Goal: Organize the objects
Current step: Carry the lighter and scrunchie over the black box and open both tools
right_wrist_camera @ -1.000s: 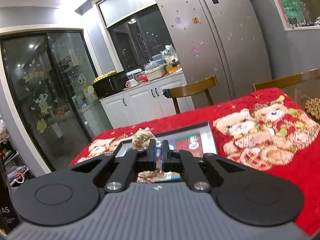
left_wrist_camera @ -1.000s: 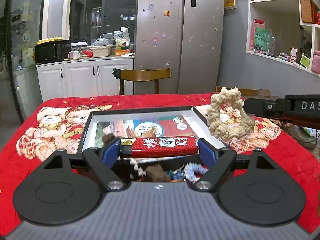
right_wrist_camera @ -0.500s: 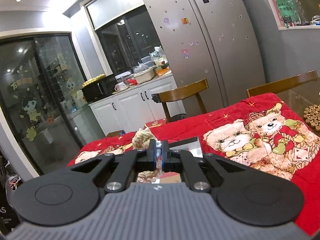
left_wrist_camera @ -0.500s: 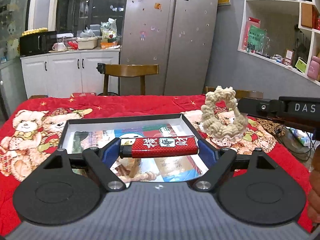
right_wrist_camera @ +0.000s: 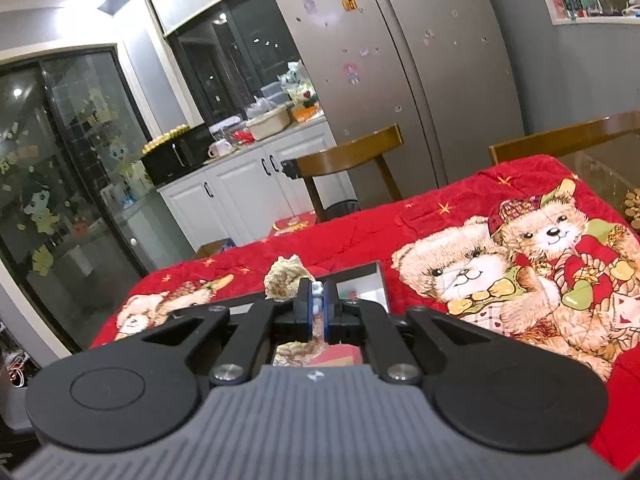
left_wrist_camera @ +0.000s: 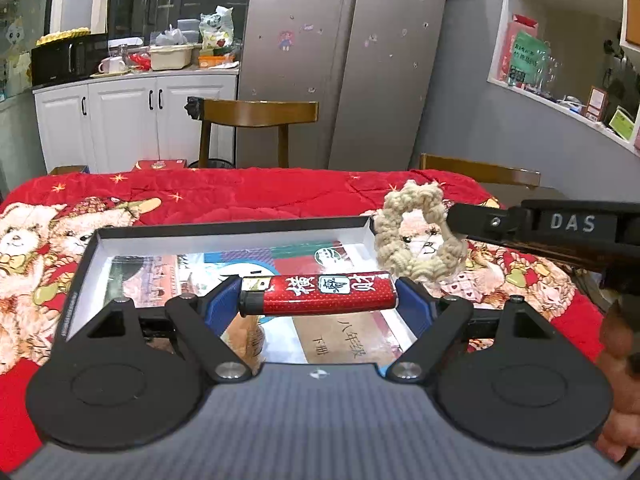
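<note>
Carry step: left hand-held gripper [left_wrist_camera: 320,300] spans the red lighter [left_wrist_camera: 318,294] lengthwise above the tray [left_wrist_camera: 224,228]; right hand-held gripper [right_wrist_camera: 316,308] pinches the rope ring [left_wrist_camera: 418,238] beside it. Next, I'd say: lower and release inside.

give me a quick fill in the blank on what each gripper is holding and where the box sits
1. The left gripper holds a ____ lighter crosswise between its pads.
2. The right gripper is shut on a beige knotted ____ ring.
3. The open black box lies on a red blanket printed with teddy ____.
4. Behind the table, one wooden chair stands in front of the silver ____.

Missing words: red; rope; bears; fridge
</note>
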Motion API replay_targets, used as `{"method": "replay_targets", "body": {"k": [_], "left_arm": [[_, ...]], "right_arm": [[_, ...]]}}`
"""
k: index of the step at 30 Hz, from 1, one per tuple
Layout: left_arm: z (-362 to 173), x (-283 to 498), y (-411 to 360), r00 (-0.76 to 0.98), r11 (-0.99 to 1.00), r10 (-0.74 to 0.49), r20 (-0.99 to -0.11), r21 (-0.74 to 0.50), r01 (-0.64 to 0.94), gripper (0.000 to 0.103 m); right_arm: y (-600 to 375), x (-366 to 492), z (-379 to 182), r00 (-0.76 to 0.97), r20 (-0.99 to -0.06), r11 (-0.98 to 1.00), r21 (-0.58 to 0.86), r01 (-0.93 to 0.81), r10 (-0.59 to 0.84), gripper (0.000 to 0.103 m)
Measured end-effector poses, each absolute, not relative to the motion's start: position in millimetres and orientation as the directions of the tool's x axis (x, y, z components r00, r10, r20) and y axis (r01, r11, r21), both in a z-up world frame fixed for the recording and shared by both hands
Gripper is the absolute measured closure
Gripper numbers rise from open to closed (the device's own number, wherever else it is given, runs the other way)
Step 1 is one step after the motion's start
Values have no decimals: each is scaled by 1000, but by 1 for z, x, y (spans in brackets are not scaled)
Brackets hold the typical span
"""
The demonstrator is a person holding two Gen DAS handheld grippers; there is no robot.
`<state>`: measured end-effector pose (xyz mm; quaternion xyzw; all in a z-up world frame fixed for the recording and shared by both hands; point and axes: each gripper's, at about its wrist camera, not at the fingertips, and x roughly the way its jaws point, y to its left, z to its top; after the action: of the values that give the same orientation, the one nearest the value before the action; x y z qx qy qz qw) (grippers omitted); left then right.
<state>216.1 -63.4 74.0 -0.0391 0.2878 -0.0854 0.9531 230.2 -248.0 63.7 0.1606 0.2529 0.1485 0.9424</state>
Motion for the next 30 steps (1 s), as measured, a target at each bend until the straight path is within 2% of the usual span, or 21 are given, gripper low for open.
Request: {"method": "replay_targets", "body": {"k": [9,20,30], "left_arm": [[44,244,-70,787,983,-182,-590,-110,146,18],[29,256,-72,779,982,-175,-602,-50,182,18],[17,262,-77,724,970,-230,-651,-100,220,18]], "right_arm": [[-253,255,30,800,-474,898,403,-175,368,97],[-253,266,11,770,-509,901,391,-190,384,97],[-250,267,8,761,-524,907,370,-203,384,97]]}}
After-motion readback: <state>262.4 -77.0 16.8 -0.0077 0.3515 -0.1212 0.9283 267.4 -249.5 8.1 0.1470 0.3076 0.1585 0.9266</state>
